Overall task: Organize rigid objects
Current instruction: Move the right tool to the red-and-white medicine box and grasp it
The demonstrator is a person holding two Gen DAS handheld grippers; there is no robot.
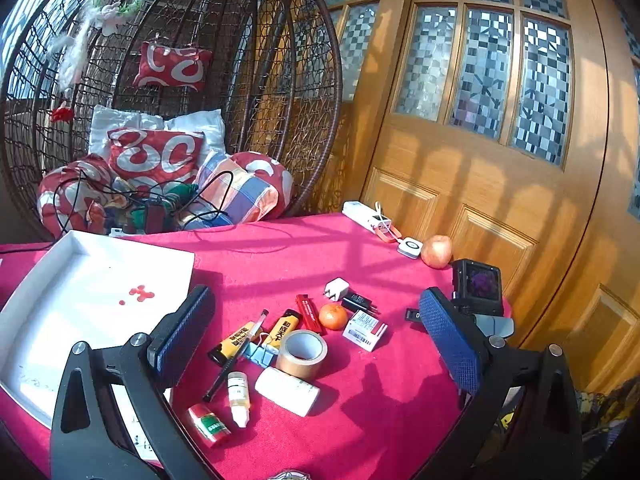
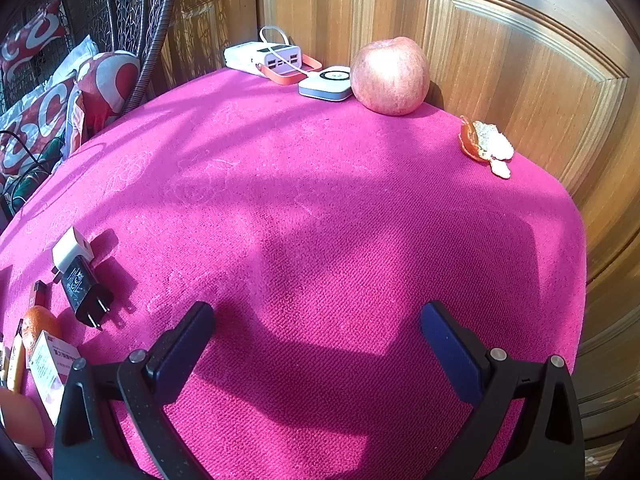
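Note:
My left gripper is open above a cluster of small items on the pink cloth: a tape roll, two yellow lighters, a red lighter, a tangerine, a white box, a pen, a dropper bottle, a white bottle. A white tray lies to the left. My right gripper is open and empty over bare cloth. A white charger and a black charger lie to its left.
An apple, a white puck and a power bank sit at the table's far edge by the wooden door. Orange peel lies at the right edge. A wicker hanging chair with cushions stands behind the table.

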